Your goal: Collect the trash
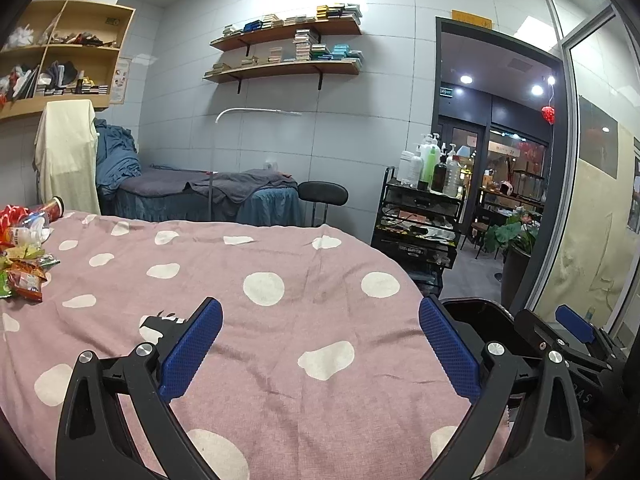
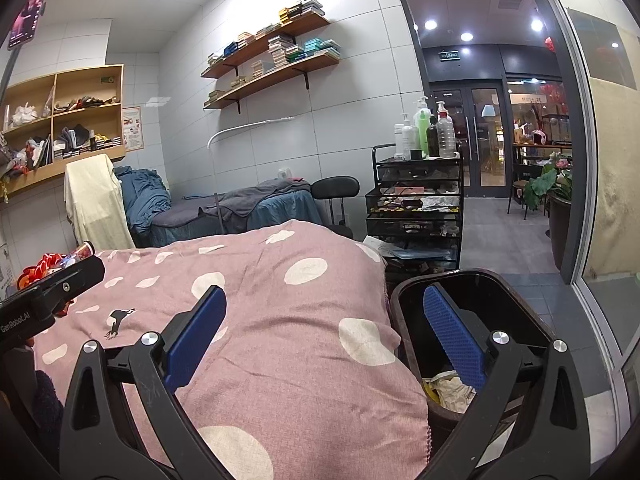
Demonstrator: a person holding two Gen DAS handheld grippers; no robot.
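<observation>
A pile of snack wrappers and bottles [image 1: 24,256] lies at the far left of the pink polka-dot bed cover [image 1: 280,264]; a red can [image 1: 54,206] lies behind it. It also shows in the right wrist view [image 2: 44,266]. My left gripper [image 1: 320,344] is open and empty above the cover's middle. My right gripper [image 2: 324,332] is open and empty, straddling the bed's right edge and a dark trash bin [image 2: 404,308] with crumpled paper [image 2: 448,390] inside. The bin [image 1: 476,312] also shows at lower right in the left wrist view.
A black trolley [image 2: 416,208] with bottles stands beyond the bed's far right corner. A black stool [image 2: 336,188] and a blue massage bed [image 2: 240,208] stand behind. A glass partition [image 2: 600,200] runs along the right, with an open doorway [image 2: 500,120].
</observation>
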